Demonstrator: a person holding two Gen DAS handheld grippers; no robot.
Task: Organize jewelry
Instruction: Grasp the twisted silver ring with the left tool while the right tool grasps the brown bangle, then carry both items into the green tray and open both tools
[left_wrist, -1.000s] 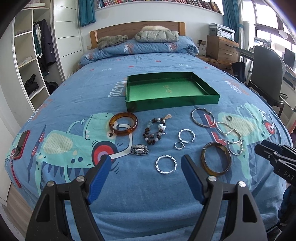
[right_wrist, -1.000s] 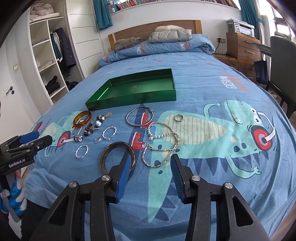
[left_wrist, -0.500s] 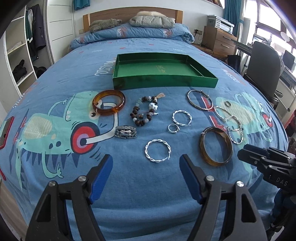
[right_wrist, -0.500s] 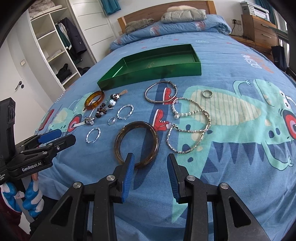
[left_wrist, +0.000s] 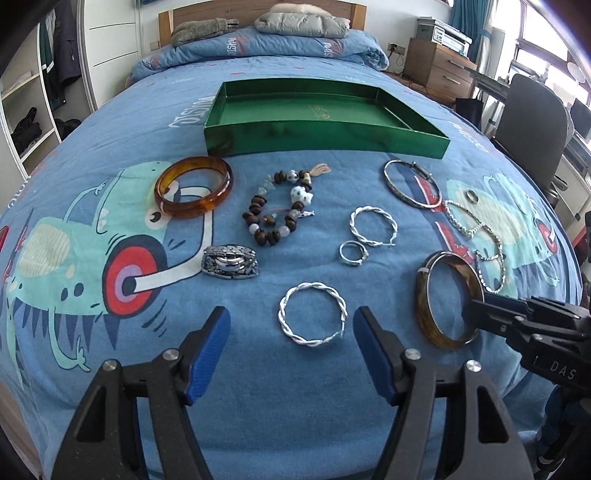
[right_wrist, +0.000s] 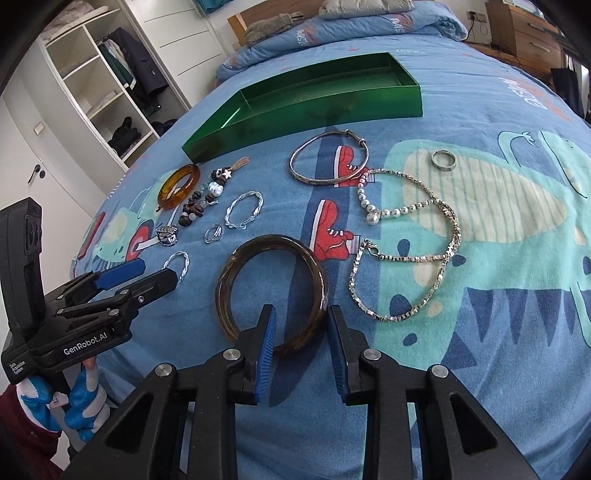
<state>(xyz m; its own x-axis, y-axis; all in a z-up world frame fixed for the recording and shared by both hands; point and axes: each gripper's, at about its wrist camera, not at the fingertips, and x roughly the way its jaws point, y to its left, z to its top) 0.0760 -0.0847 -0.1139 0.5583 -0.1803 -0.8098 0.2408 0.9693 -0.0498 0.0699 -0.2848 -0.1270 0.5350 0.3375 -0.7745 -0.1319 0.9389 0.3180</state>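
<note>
"GenRobot.AI" on left gripper (right_wrist: 122, 275) body

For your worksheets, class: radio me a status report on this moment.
Left claw open, closing over twisted silver bangle. Right claw open, closing astride dark bangle. Green tray empty. Nothing blocking.

The tray (left_wrist: 325, 138) was glossy green, the bedspread (left_wrist: 110, 369) blue with teal dinosaurs, one bangle (left_wrist: 194, 186) amber, another (right_wrist: 271, 291) mottled brown.

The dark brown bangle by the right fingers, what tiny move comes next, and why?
Probably the right gripper eases down and closes. Its fingers, which have just been closing, straddle the dark brown bangle's near rim without pressing it, and the green tray holds no jewelry.
</note>
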